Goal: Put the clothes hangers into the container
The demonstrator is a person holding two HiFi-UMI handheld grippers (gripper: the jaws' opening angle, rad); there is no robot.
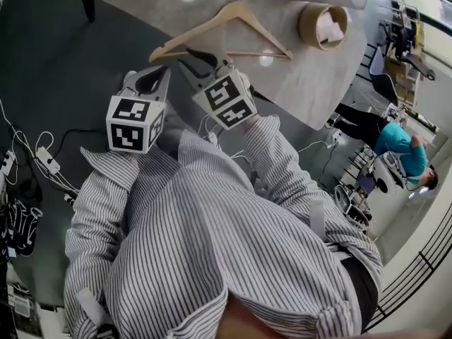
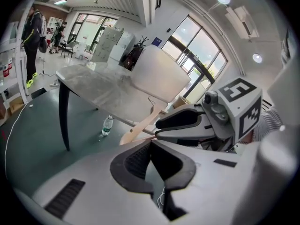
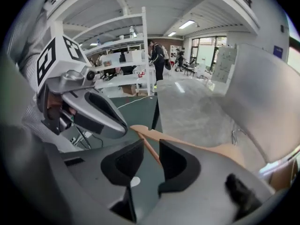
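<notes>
Wooden hanger (image 1: 235, 10) lies on the table (image 1: 311, 83) just ahead of both grippers, with its near end hidden behind them. The container (image 1: 305, 27) is beyond, its contents unclear. Left gripper (image 2: 151, 144): jaws together, empty. Right gripper (image 3: 151, 146): jaws slightly apart, touching nothing.

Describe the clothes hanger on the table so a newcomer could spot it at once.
On the grey marbled table, look left of the round tan container in the head view. The hanger lies flat there: pale wood, triangular, with a thin metal hook, the only hanger on the tabletop.
</notes>
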